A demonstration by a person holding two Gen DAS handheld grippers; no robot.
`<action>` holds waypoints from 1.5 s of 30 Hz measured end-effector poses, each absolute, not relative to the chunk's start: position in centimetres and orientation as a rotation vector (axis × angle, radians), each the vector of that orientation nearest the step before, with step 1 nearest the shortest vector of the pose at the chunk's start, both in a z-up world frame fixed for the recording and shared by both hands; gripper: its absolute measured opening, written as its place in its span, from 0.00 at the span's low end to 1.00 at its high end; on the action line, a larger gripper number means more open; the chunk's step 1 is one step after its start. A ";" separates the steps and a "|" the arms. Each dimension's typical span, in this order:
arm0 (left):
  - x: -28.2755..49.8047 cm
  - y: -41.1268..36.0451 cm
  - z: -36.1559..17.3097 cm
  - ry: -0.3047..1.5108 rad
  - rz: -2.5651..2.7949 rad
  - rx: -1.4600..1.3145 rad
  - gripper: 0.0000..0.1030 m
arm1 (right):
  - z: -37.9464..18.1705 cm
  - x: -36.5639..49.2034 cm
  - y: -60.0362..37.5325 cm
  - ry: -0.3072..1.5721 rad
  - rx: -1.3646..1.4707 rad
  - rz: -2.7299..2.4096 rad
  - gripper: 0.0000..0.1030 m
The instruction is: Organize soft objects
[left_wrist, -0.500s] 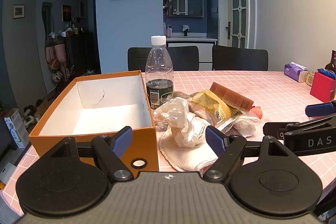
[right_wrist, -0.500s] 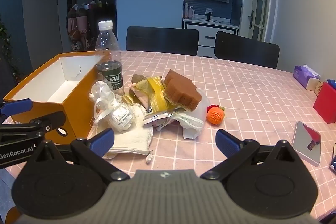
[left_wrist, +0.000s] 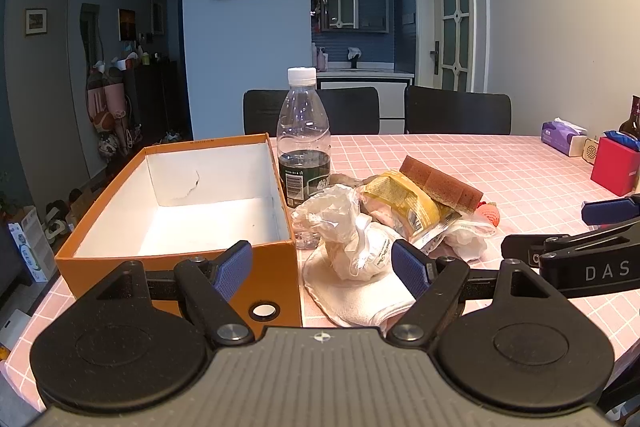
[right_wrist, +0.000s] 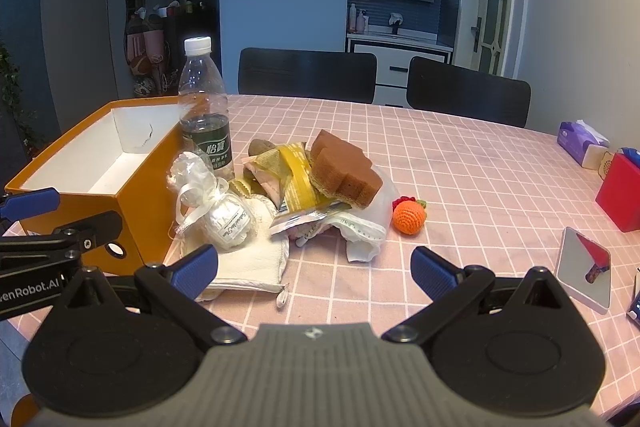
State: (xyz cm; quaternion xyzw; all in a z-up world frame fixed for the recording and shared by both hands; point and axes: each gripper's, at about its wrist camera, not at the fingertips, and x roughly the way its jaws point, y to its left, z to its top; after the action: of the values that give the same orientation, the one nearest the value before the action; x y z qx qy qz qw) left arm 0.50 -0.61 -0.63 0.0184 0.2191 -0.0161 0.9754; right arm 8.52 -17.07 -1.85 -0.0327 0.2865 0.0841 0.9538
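Your desk [right_wrist: 460,163] wears a pink checked cloth. On it you have an open orange box [right_wrist: 132,203] at the left, a capped water bottle [right_wrist: 206,123] just beside it, and a white folded cloth [right_wrist: 248,259] under a heap of soft things. A crocheted orange [right_wrist: 408,217] lies beside that heap. A small mirror [right_wrist: 586,267], a red box [right_wrist: 620,191] and a purple tissue pack [right_wrist: 580,139] sit at the right.

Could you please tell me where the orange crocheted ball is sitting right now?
In the right wrist view, the orange crocheted ball lies on the pink checked tablecloth at the right edge of the pile, just right of the brown sponge.
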 end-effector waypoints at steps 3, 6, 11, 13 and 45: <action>0.5 -0.6 -0.7 0.443 -0.033 0.038 0.90 | -1.8 8.5 -16.9 0.587 -0.068 0.170 0.98; 0.5 -0.7 -0.8 0.446 -0.032 0.037 0.90 | -1.9 8.7 -16.8 0.586 -0.062 0.170 0.98; 0.5 -0.7 -0.9 0.448 -0.031 0.038 0.90 | -2.0 8.8 -16.9 0.584 -0.052 0.172 0.98; 0.5 -0.7 -0.9 0.446 -0.032 0.039 0.90 | -2.0 8.8 -17.0 0.581 -0.053 0.171 0.98; 2.2 -1.5 -1.7 0.509 -0.204 -0.022 0.79 | -3.1 10.1 -18.9 0.600 -0.016 0.200 0.98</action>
State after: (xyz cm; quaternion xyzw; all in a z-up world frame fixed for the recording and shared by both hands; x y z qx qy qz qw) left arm 2.21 -1.50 -1.68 -0.0108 0.2513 -0.1009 0.9626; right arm 10.09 -18.90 -3.14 -0.0078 0.2952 0.0982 0.9503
